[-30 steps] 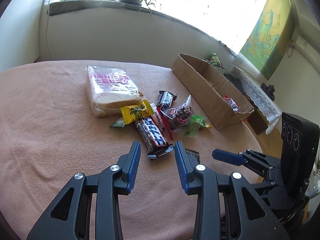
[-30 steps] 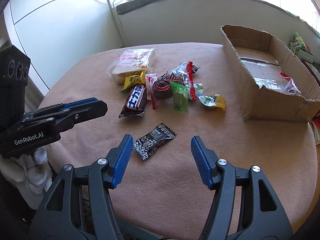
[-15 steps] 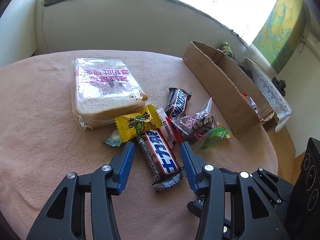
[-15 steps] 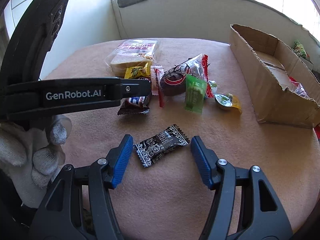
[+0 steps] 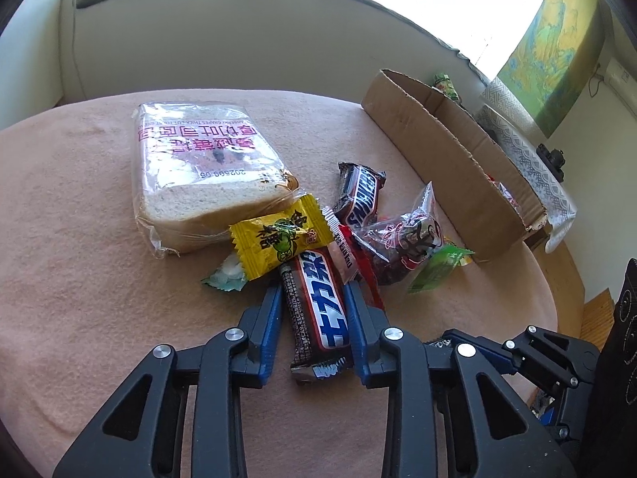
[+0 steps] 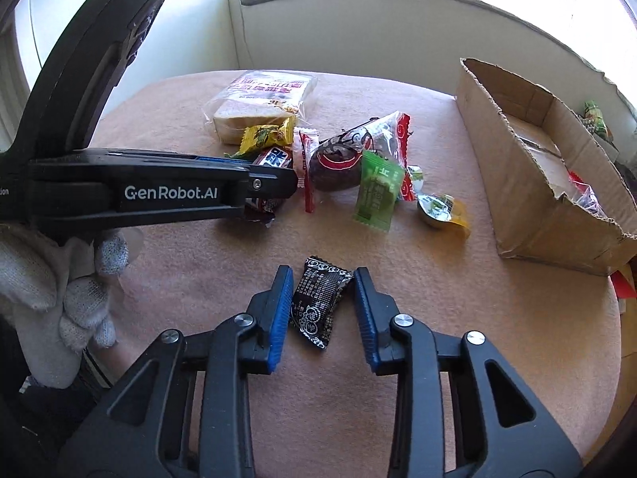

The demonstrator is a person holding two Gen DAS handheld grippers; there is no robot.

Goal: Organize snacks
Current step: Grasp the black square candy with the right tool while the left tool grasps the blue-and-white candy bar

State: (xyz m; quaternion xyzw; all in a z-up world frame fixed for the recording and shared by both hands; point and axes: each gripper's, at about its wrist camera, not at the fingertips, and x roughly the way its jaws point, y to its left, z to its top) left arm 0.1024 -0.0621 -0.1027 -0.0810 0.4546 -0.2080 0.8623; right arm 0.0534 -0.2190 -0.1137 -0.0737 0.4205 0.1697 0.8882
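Observation:
My left gripper [image 5: 312,298] is open with its blue fingers on either side of a brown Snickers bar [image 5: 318,314] lying on the pink tablecloth; small gaps show on both sides. My right gripper [image 6: 322,283] is open around a small black candy packet [image 6: 318,304], with gaps on both sides. A loose pile of snacks lies beyond: bagged bread [image 5: 203,171], a yellow candy [image 5: 278,235], a second Snickers [image 5: 360,193], a dark bagged cake [image 6: 350,151], a green packet [image 6: 378,191] and a jelly cup [image 6: 440,209].
An open cardboard box [image 6: 513,183] stands at the table's right, with some wrapped items inside. The left gripper's body [image 6: 159,187] and gloved hand [image 6: 59,298] fill the left of the right wrist view. The round table's edge [image 6: 613,318] is near on the right.
Both grippers moved forward and down and narrowed. The left fingers now straddle the Snickers bar; the right fingers now flank the black packet, which has turned more upright.

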